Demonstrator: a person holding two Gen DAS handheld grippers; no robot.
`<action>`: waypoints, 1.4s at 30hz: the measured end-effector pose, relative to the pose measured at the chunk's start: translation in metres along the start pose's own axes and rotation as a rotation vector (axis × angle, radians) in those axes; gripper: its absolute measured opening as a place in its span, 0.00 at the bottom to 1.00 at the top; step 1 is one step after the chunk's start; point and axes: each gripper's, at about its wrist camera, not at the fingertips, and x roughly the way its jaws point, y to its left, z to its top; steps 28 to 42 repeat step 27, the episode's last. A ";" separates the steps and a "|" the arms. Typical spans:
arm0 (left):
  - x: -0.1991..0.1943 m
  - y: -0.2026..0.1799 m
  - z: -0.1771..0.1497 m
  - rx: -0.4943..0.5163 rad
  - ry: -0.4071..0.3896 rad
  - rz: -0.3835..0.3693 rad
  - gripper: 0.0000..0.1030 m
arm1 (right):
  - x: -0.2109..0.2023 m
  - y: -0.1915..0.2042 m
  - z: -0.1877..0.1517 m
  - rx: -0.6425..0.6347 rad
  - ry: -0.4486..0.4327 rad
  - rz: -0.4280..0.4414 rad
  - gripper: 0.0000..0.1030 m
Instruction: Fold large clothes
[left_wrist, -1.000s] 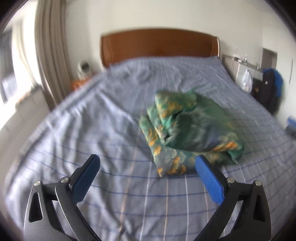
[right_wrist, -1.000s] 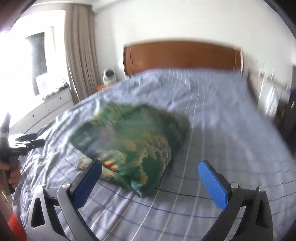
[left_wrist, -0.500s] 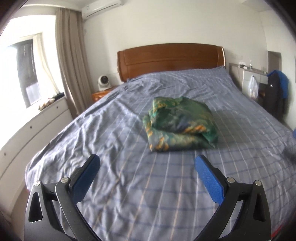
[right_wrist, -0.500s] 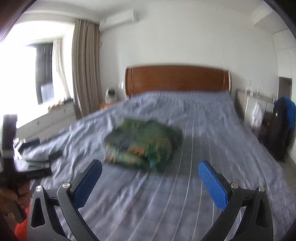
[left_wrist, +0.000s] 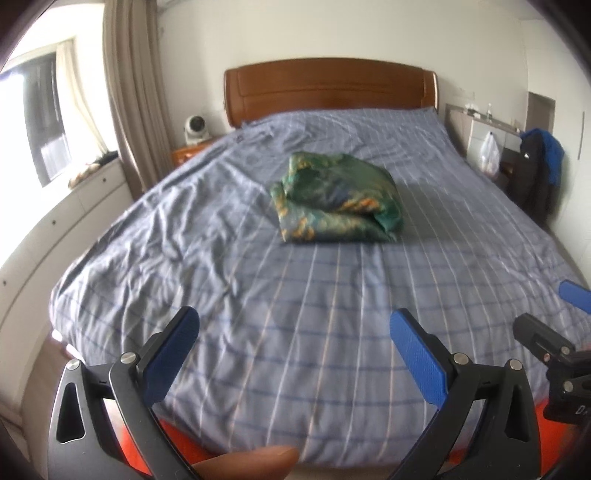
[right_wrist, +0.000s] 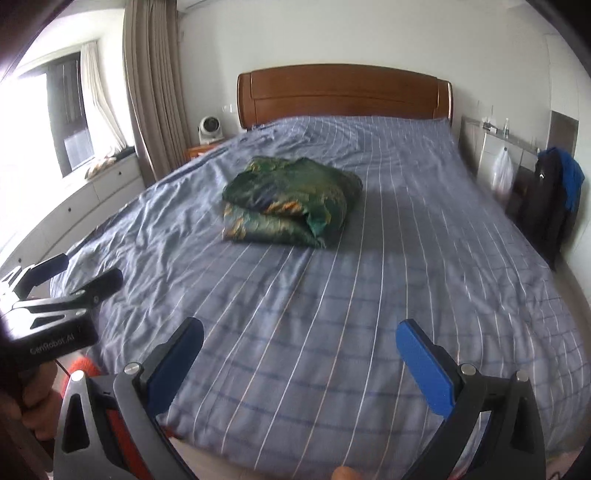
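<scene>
Both grippers drawn back from folded garment (left_wrist: 334, 199), left gripper (left_wrist: 295, 354) and right gripper (right_wrist: 301, 363) jaws wide, empty

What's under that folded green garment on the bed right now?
The folded green garment lies directly on the blue striped bed cover, with bare cover around it on all sides. Whatever sits beneath the bundle's footprint or between its layers is hidden.

You were in a bedroom at home: a big bed (left_wrist: 332, 332) with a wooden headboard (left_wrist: 328, 86), long curtains (right_wrist: 155, 88) by the window (right_wrist: 70, 110), and a small fan (right_wrist: 209, 129) on a bedside table.
</scene>
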 end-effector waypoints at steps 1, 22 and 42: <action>-0.002 0.000 -0.002 -0.003 0.011 0.003 1.00 | -0.003 0.002 -0.001 -0.004 0.001 0.001 1.00; -0.015 0.002 0.001 -0.009 0.023 0.006 1.00 | -0.023 0.020 -0.001 -0.024 -0.015 -0.056 1.00; -0.017 0.000 0.000 -0.014 0.005 0.021 0.99 | -0.023 0.018 0.000 -0.016 -0.015 -0.060 1.00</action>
